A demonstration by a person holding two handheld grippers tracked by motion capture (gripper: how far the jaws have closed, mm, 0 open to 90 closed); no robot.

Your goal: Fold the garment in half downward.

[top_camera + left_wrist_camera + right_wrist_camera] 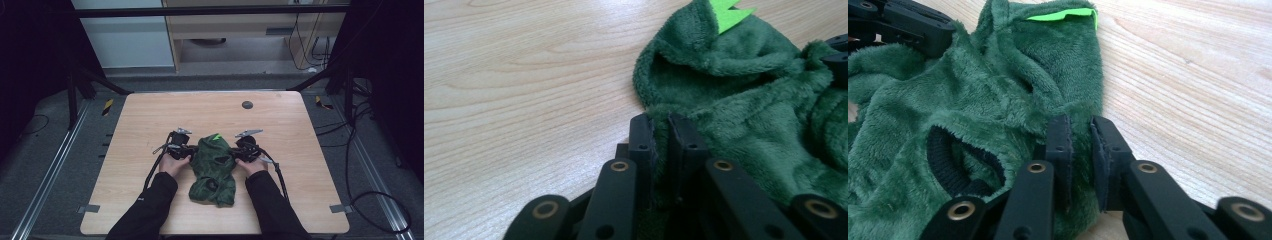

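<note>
A dark green fleece garment (214, 167) with a bright green spike (217, 136) lies rumpled in the middle of the wooden table (145, 115). My left gripper (189, 150) pinches its left edge, and in the left gripper view the jaws stand close together with a fold of the green fleece (744, 100) pressed between the pads (644, 140). My right gripper (236, 151) grips the opposite edge the same way. In the right gripper view the fleece (973, 90) is squeezed between narrow jaws, beside a black ribbed cuff (948, 165). The left gripper (903, 22) shows at that view's top left.
A small dark round disc (247, 104) is set in the table near its far edge. Black cables (155, 165) trail from both grippers along the forearms. Bare wood surrounds the garment on all sides. Metal rails and floor cables (370, 150) flank the table.
</note>
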